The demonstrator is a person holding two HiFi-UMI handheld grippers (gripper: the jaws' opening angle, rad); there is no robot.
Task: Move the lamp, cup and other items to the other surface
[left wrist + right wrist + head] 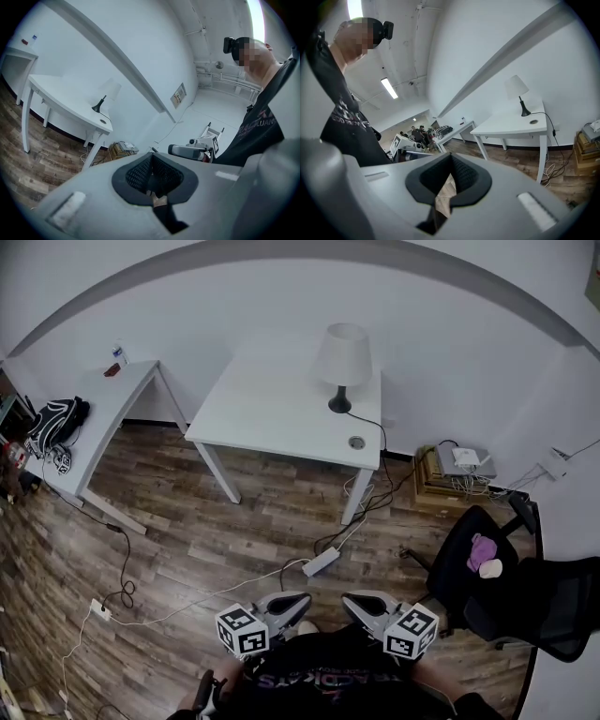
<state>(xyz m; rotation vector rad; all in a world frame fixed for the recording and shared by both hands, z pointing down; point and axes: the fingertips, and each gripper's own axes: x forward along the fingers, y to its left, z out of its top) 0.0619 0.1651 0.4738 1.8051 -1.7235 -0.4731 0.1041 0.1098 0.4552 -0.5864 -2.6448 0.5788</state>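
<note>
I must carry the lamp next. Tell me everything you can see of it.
The lamp has a pale, tapered shade, a thin dark stem and a small dark round base. It stands upright at the back right of the white table, close to the wall. A dark cord runs from its base over the table's right edge. Nothing else touches it.

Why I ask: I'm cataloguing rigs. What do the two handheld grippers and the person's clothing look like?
Both the left gripper and right gripper have smooth, rounded pale grey shells, with black mesh-textured pads set in a notch. Each carries a white marker cube printed with black squares. No cables show on them. The person wears a dark T-shirt with purple lettering.
</note>
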